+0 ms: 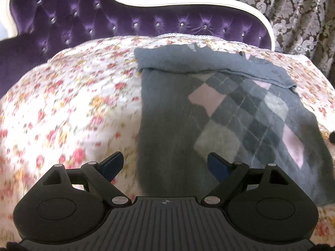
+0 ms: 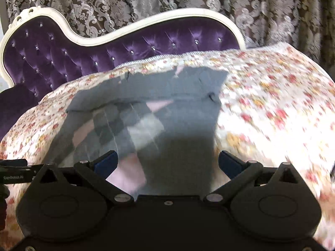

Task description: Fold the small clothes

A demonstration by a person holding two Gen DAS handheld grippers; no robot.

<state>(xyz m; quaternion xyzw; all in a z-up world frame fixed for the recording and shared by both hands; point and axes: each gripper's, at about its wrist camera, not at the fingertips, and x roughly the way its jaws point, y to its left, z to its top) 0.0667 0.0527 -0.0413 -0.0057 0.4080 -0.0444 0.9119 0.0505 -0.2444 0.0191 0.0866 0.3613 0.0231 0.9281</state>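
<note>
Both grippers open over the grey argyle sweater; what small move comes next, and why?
Probably lower both to pinch the near hem. The left hand-held gripper and right hand-held gripper hang open and empty above the sweater, whose far end is already folded over on the floral cover.

So the grey argyle sweater is lying flat in front of me, pink and pale diamonds facing up, its far edge folded over into a plain grey band.
</note>
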